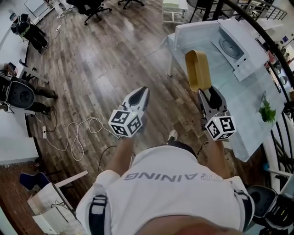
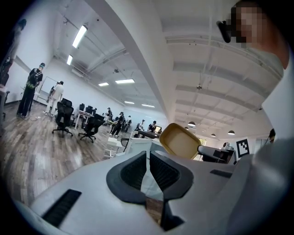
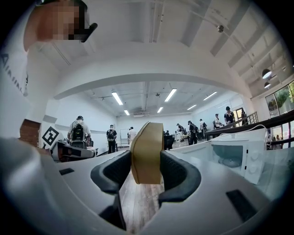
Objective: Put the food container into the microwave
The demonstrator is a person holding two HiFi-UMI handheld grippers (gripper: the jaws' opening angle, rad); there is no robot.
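My right gripper [image 1: 207, 92] is shut on the yellow food container [image 1: 196, 69], which stands on edge above the jaws. In the right gripper view the container [image 3: 147, 151] sits squeezed between both dark pads [image 3: 177, 174]. The white microwave [image 1: 232, 46] rests on the pale table [image 1: 239, 114] ahead and to the right, open, with its turntable showing [image 3: 232, 161]. My left gripper [image 1: 143, 89] hovers over the wood floor with nothing in it. Seen from its own camera, the left gripper [image 2: 148, 156] has its jaws together, and the container [image 2: 180, 140] appears beyond them.
A white cable [image 1: 73, 133] loops on the wood floor at lower left. Office chairs [image 1: 92, 7] stand at the far side. A small green plant [image 1: 266, 110] sits on the table's right edge beside a dark railing [image 1: 275, 50]. Several people stand in the distance [image 3: 78, 133].
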